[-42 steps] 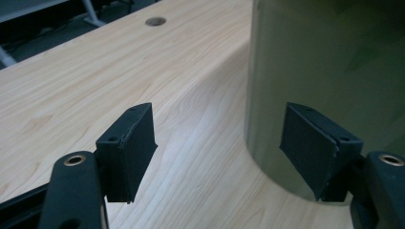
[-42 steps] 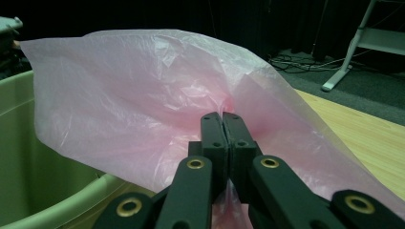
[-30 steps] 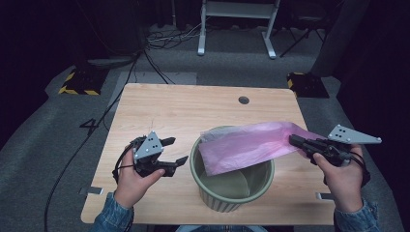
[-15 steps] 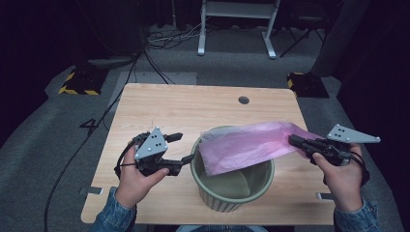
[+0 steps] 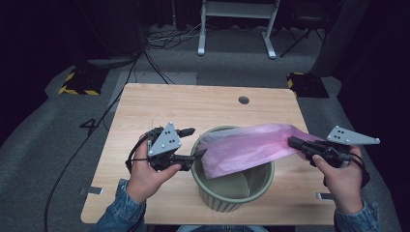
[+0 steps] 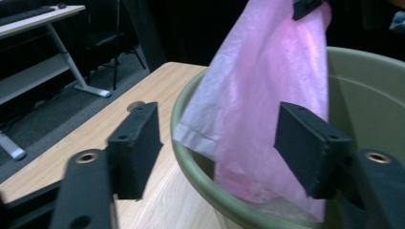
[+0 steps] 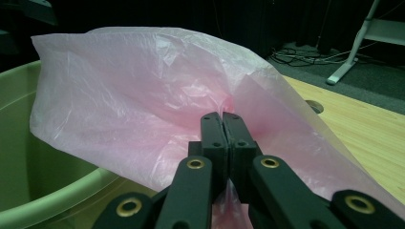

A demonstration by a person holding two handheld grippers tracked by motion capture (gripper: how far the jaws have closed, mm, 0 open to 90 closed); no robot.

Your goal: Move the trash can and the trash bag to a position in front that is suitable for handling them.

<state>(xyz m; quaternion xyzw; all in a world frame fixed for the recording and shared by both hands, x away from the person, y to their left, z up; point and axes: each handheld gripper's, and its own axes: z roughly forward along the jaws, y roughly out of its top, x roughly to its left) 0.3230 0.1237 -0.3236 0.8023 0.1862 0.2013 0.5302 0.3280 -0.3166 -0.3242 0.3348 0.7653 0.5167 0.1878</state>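
A pink plastic bag (image 5: 246, 147) (image 7: 133, 95) stretches from the right over an olive-green bin (image 5: 227, 200) (image 7: 28, 157), its loose end hanging inside. My right gripper (image 5: 292, 141) (image 7: 222, 117) is shut on the bag's right corner, held above the table to the right of the bin. My left gripper (image 5: 193, 142) (image 6: 219, 138) hovers at the bin's left rim (image 6: 191, 162). Its jaws are open and have just been closing. In the left gripper view the bag's hemmed edge (image 6: 267, 86) lies between the pads, which do not touch it.
The bin stands near the front edge of a wooden table (image 5: 193, 104) with a round cable hole (image 5: 243, 100) at the back. Beyond it are a white desk frame (image 5: 237, 24), floor cables and a yellow-black striped base (image 5: 77, 82).
My left gripper has moved right and a little up, from beside the bin to its left rim, and its jaws have narrowed slightly. The right gripper and the bag have stayed put.
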